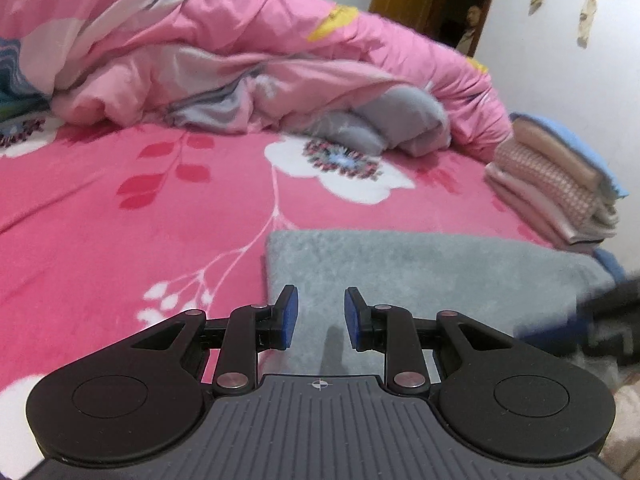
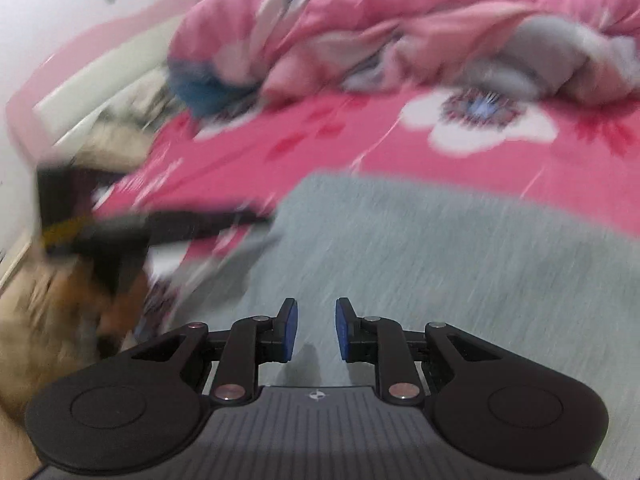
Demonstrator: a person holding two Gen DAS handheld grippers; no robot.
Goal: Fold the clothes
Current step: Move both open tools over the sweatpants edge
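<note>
A grey fleece garment (image 1: 420, 272) lies folded flat on the pink flowered bed sheet (image 1: 100, 208). My left gripper (image 1: 321, 312) hovers over its near left part, jaws a little apart with nothing between the blue pads. At the right edge of the left wrist view the right gripper (image 1: 608, 320) shows as a dark blur. In the right wrist view the same grey garment (image 2: 440, 260) fills the middle. My right gripper (image 2: 317, 328) stands over it, open and empty. The left gripper (image 2: 120, 232) is a blurred black shape at the garment's left edge.
A crumpled pink quilt (image 1: 240, 40) with a grey lining is heaped along the far side of the bed. A stack of folded clothes (image 1: 560, 184) sits at the bed's right edge by the white wall. A doorway (image 1: 440, 0) is behind.
</note>
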